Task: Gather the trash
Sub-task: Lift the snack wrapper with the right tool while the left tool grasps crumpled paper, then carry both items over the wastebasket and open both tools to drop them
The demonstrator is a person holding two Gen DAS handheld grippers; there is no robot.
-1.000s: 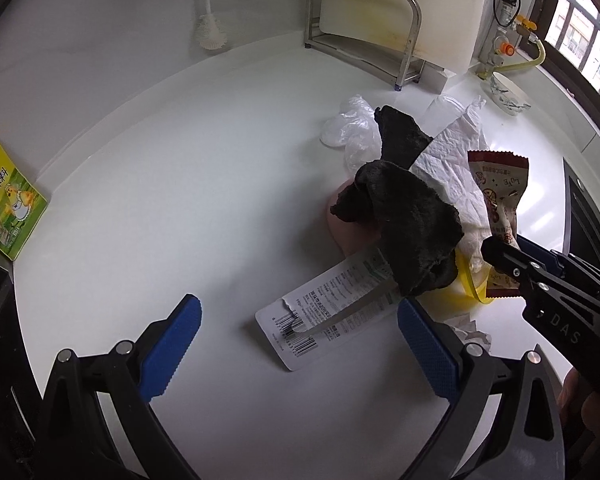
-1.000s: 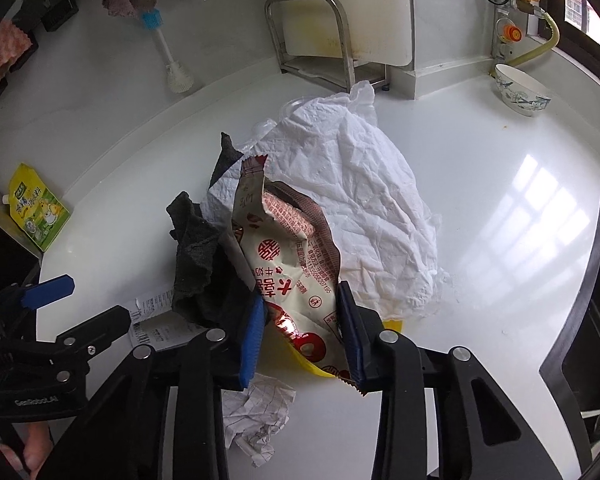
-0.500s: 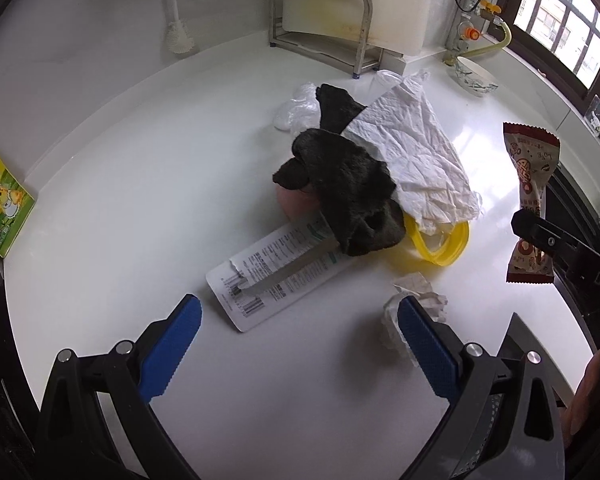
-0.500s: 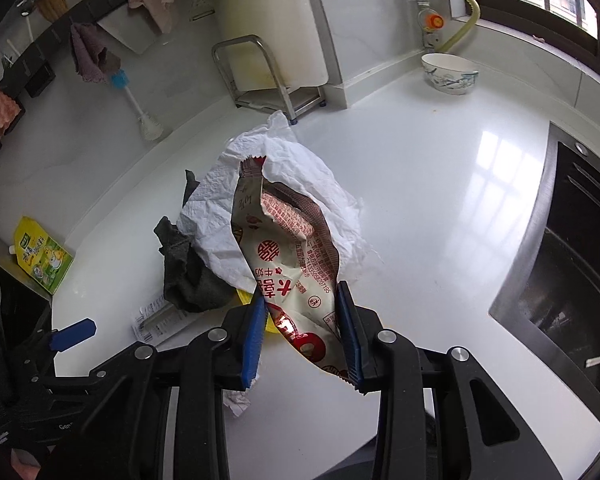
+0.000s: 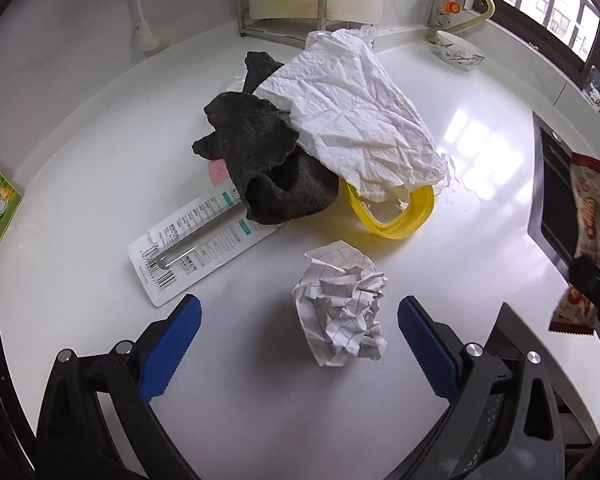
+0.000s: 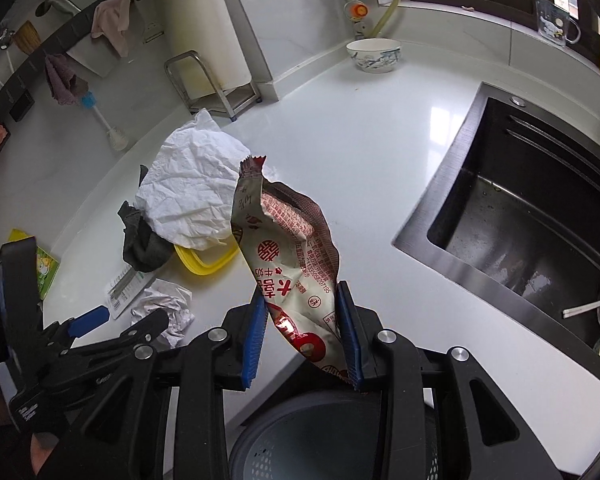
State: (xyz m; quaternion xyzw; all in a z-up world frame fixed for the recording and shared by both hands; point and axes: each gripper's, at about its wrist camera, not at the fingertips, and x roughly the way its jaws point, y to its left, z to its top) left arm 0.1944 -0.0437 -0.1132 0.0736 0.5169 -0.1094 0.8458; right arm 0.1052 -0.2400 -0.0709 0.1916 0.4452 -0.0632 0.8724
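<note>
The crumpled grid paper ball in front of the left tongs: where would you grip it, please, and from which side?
Grip the crumpled paper ball across its middle, coming straight ahead and down with the open left tongs. It lies loose on the counter, apart from the pile, already roughly between the pads.

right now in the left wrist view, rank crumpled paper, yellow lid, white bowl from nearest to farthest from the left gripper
1. crumpled paper, on the counter just ahead of the open left gripper
2. yellow lid, mid-counter, partly under the tissue
3. white bowl, far right by the wall
</note>
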